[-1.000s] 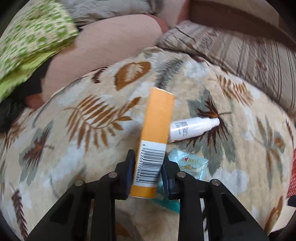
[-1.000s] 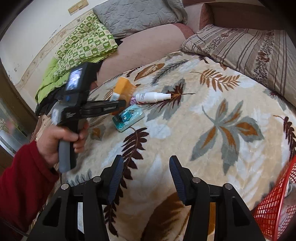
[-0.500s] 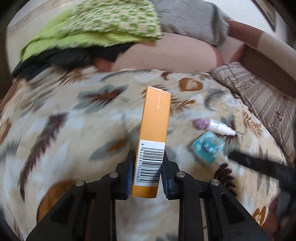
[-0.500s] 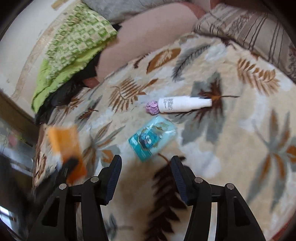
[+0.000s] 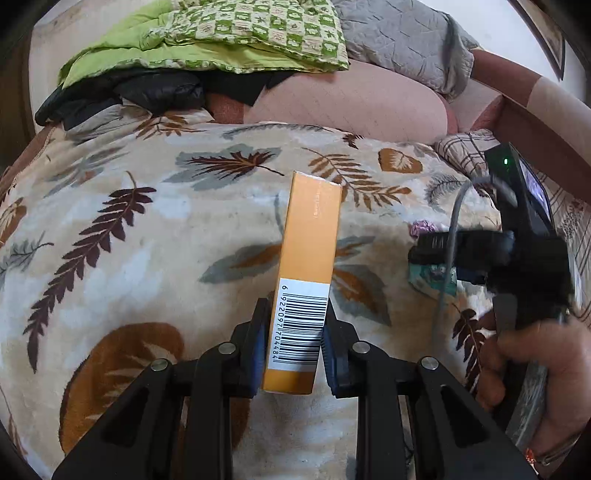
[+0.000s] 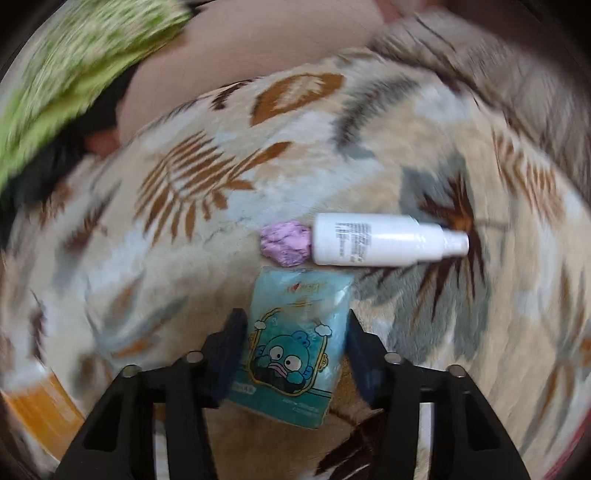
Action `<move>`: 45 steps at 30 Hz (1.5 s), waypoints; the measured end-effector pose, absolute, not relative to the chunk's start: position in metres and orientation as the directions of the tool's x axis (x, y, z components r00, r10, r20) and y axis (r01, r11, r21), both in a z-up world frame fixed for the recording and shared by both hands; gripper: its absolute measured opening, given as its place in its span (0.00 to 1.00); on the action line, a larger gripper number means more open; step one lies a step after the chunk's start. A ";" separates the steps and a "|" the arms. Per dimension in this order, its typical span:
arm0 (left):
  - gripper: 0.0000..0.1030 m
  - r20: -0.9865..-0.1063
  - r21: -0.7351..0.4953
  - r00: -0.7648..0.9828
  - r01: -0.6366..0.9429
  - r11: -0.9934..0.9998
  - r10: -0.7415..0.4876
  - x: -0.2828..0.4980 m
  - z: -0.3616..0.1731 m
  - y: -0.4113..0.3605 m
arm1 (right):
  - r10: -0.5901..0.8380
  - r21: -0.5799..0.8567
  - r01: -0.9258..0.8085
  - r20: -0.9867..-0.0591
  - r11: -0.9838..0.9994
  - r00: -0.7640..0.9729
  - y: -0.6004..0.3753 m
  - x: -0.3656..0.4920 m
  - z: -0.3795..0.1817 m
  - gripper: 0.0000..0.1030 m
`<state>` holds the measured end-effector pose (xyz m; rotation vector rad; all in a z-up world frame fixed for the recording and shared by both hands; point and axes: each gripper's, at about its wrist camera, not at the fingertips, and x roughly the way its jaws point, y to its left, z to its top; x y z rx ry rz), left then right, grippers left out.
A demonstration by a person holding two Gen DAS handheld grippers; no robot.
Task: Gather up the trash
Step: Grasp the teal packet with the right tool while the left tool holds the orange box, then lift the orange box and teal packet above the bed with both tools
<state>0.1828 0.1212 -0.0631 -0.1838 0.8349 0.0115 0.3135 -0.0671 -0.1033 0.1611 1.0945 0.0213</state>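
Observation:
My left gripper [image 5: 293, 338] is shut on an orange box [image 5: 306, 266] with a barcode, held above the leaf-patterned blanket [image 5: 129, 240]. In the right wrist view, my right gripper [image 6: 295, 347] stands open, its fingers on either side of a teal cartoon packet [image 6: 295, 339] that lies on the blanket. Just beyond the packet are a crumpled purple wad [image 6: 284, 242] and a white spray bottle [image 6: 384, 240] lying on its side. The left wrist view shows the right gripper [image 5: 439, 251] from the side, over the teal packet [image 5: 428, 277], held by a hand [image 5: 535, 365].
Pillows and folded bedding line the head of the bed: a green checked quilt [image 5: 229, 33], a grey pillow [image 5: 402, 40], a pink bolster [image 5: 354, 103] and a black garment [image 5: 147, 92]. A blurred orange shape [image 6: 40, 413] sits at the right view's lower left.
The left gripper has carried the orange box away to the left. The right gripper has moved forward and down, so the teal packet now lies between its fingers.

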 end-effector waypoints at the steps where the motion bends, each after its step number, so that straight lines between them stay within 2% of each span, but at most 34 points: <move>1: 0.24 -0.737 -0.160 0.673 -0.078 0.984 -0.067 0.183 -0.063 0.122 | 0.103 0.137 0.039 -0.876 0.990 0.472 -0.067 0.309 -0.102 0.41; 2: 0.24 -0.737 -0.161 0.673 -0.078 0.984 -0.067 0.183 -0.064 0.123 | 0.109 0.138 0.026 -0.871 0.990 0.479 -0.069 0.305 -0.100 0.34; 5: 0.24 -0.736 -0.161 0.673 -0.071 0.984 -0.072 0.182 -0.064 0.120 | 0.121 0.142 -0.001 -0.842 0.990 0.526 -0.085 0.280 -0.090 0.29; 13: 0.24 -0.694 -0.103 0.713 0.046 0.994 -0.105 0.150 -0.049 0.082 | 0.153 0.160 -0.048 -0.753 0.986 0.640 -0.127 0.182 -0.063 0.29; 18: 0.24 -0.683 -0.087 0.724 0.054 0.995 -0.099 0.124 -0.043 0.075 | 0.136 0.143 -0.048 -0.714 0.989 0.687 -0.137 0.140 -0.052 0.29; 22: 0.24 -0.669 -0.068 0.740 0.022 0.997 -0.062 0.107 -0.043 0.079 | 0.139 0.156 -0.044 -0.672 0.987 0.727 -0.143 0.127 -0.043 0.29; 26: 0.24 -0.672 -0.019 0.741 0.001 1.000 -0.013 0.107 -0.051 0.077 | 0.105 0.099 -0.053 -0.659 0.994 0.745 -0.134 0.123 -0.041 0.29; 32: 0.24 -0.681 -0.030 0.732 -0.019 0.999 -0.006 0.111 -0.058 0.080 | 0.068 0.042 -0.054 -0.638 0.998 0.767 -0.132 0.120 -0.041 0.29; 45: 0.24 -0.666 0.018 0.746 0.006 1.000 0.007 0.114 -0.061 0.069 | 0.051 0.090 0.010 -0.645 0.996 0.762 -0.163 0.122 -0.046 0.29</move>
